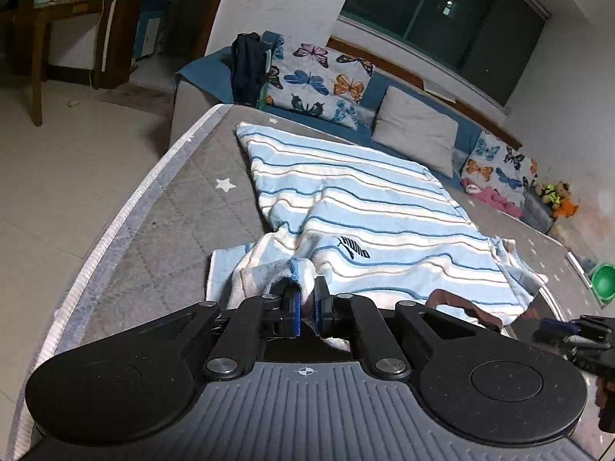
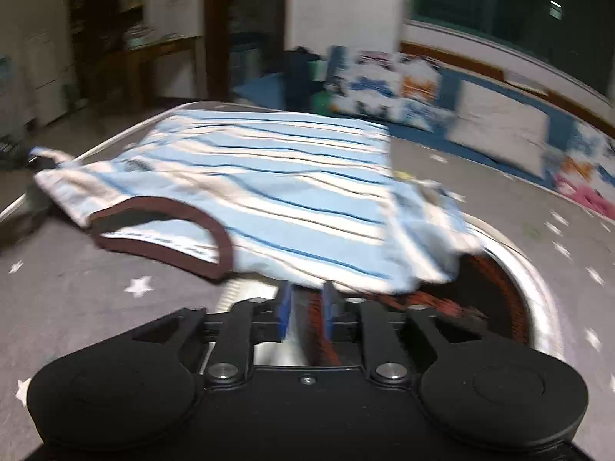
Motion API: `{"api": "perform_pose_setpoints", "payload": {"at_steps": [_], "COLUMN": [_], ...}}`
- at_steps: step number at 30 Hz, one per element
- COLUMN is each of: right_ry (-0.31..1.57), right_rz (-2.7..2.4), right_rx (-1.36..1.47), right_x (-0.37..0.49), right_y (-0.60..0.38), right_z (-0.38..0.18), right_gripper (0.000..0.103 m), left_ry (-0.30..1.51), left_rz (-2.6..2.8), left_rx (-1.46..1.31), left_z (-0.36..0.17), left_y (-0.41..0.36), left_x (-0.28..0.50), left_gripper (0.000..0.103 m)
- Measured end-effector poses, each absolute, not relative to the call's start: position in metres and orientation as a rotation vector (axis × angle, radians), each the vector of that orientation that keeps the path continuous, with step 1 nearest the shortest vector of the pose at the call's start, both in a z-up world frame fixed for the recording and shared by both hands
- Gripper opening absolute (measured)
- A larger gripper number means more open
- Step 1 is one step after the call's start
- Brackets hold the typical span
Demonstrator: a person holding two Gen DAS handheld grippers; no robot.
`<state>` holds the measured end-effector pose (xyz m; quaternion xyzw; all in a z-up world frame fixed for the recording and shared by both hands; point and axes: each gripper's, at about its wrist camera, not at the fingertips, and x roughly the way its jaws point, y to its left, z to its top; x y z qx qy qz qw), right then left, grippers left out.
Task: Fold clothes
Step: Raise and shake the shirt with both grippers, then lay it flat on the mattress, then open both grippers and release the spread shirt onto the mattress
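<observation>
A light blue and white striped shirt (image 1: 369, 207) with a brown collar (image 1: 465, 307) lies spread on the grey starred bed cover (image 1: 184, 199). My left gripper (image 1: 306, 299) is shut on the bunched left sleeve of the shirt. In the right wrist view the same shirt (image 2: 269, 176) lies ahead, its brown collar (image 2: 169, 238) at the left. My right gripper (image 2: 307, 303) has its blue pads a little apart at the shirt's near right shoulder edge; the view is blurred. The right gripper also shows at the right edge of the left wrist view (image 1: 576, 338).
Butterfly pillows (image 1: 319, 80) and a grey pillow (image 1: 415, 134) line the far side under a window. A round metal basin with orange mesh (image 2: 499, 280) lies under the shirt's right edge. Soft toys (image 1: 553, 196) and a green bowl (image 1: 603, 280) sit at the right. Tiled floor (image 1: 57, 176) is at the left.
</observation>
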<state>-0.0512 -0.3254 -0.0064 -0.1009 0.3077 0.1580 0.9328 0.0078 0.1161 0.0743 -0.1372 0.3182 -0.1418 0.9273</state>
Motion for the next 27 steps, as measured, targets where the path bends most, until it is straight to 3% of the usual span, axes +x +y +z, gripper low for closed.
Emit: {"api": "perform_pose_setpoints", "payload": {"at_steps": [3,13,18,27], "right_ry": [0.640,0.671,0.684,0.703], "right_rz": [0.351,0.443,0.478,0.542], "right_rx": [-0.259,-0.433,-0.389,-0.410], "right_x": [-0.040,-0.005,-0.001,-0.061], "right_y": [-0.322,-0.313,-0.316,-0.317], "right_z": [-0.005,-0.002,-0.004,0.004], "right_gripper": [0.039,0.039,0.004,0.001], "left_ry": [0.655,0.676,0.684,0.697], "left_rz": [-0.291,-0.283,-0.275,-0.267], "left_rx": [-0.279,-0.259,-0.247,-0.202], "left_z": [0.072,0.072,0.070,0.061], "left_y": [0.109,0.093,0.092,0.094], "left_x": [0.015,0.035,0.037,-0.001], "left_gripper": [0.007,0.007,0.007,0.007]}}
